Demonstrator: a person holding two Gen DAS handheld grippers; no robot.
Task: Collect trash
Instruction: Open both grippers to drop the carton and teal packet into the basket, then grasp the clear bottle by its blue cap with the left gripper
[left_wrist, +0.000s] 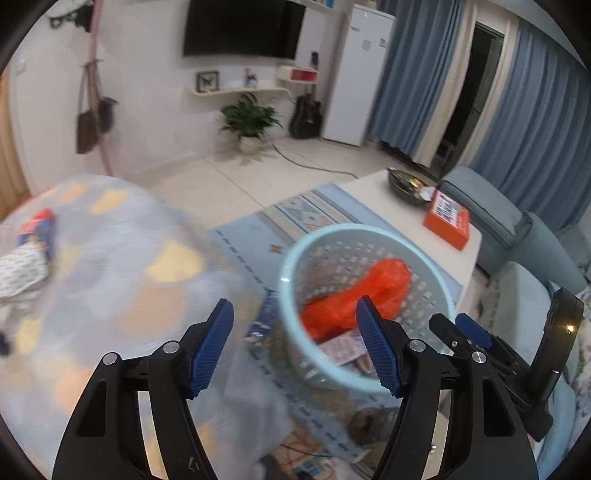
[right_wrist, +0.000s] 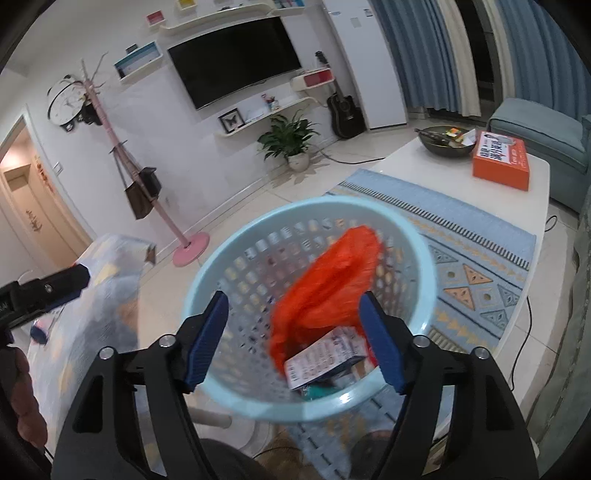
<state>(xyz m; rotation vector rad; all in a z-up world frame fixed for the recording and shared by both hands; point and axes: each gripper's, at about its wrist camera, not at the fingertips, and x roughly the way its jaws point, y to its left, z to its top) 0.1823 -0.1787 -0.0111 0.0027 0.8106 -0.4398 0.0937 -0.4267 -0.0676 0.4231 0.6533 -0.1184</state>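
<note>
The right gripper (right_wrist: 291, 325) hangs over a light blue basket (right_wrist: 424, 266), and its 2 blue fingers (right_wrist: 208, 339) are spread wide with nothing between them. Inside the basket lies a crumpled orange plastic bag (right_wrist: 325, 284), and a small printed box (right_wrist: 325, 358) lies at the bottom beside it, touching the bag. The basket has lots of little holes in its wall. In the left view, the left gripper (left_wrist: 295, 343) is also open wide and holds nothing. Its fingers (left_wrist: 214, 343) point between the basket (left_wrist: 291, 273) and a blurry see-through sheet with yellow patches (left_wrist: 122, 280) on the left. The orange bag (left_wrist: 358, 295) shows in that view too, inside the basket. The other gripper's black body (left_wrist: 480, 343) sits at the right edge of that view. Under the basket lies a blue rug with triangle shapes (right_wrist: 480, 258). A white table (right_wrist: 424, 158) stands behind, well apart from the basket, with a dark bowl (right_wrist: 448, 142) and an orange box (right_wrist: 500, 158) side by side on it. A black TV (right_wrist: 236, 59) hangs on the far wall, and a green plant (right_wrist: 290, 138) stands below it.
</note>
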